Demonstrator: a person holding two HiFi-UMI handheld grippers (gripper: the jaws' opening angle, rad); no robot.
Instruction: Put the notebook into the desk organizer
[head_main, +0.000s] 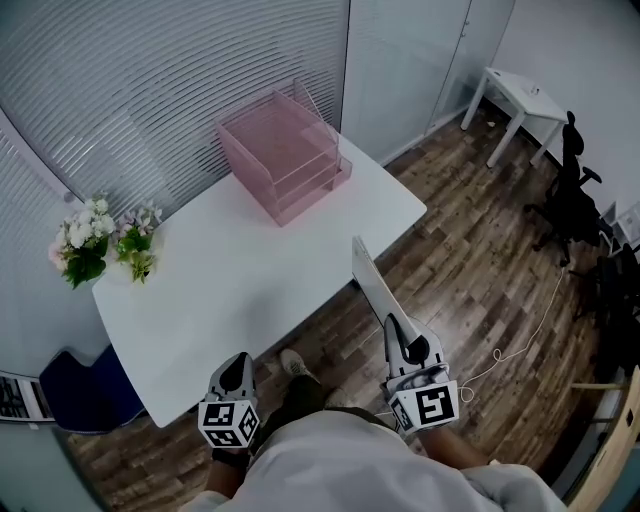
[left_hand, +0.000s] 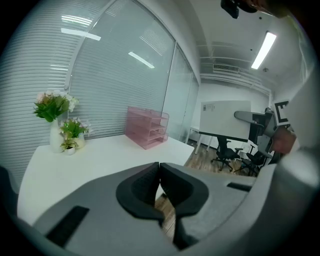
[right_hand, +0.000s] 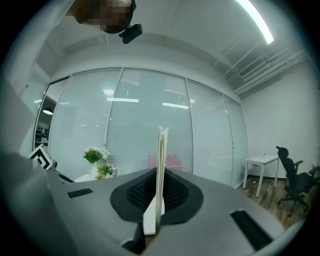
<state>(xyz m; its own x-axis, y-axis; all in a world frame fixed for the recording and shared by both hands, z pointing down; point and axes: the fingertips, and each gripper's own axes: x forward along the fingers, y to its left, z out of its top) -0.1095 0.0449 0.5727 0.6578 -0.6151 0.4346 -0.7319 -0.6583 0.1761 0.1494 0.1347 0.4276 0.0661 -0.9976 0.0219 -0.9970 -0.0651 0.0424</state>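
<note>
thin pale notebook (head_main: 372, 280) – edge-on, pinched in right gripper (head_main: 397, 337) jaws, left gripper (left_hand: 159, 172) jaws together

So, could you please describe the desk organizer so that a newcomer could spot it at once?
Look at the white table standing against the glass wall with blinds. At the end away from the flowers sits the desk organizer. It is the only box on the table, pink and translucent, with stacked open trays.

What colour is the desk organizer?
The desk organizer is pink; the head view shows it best.
</note>
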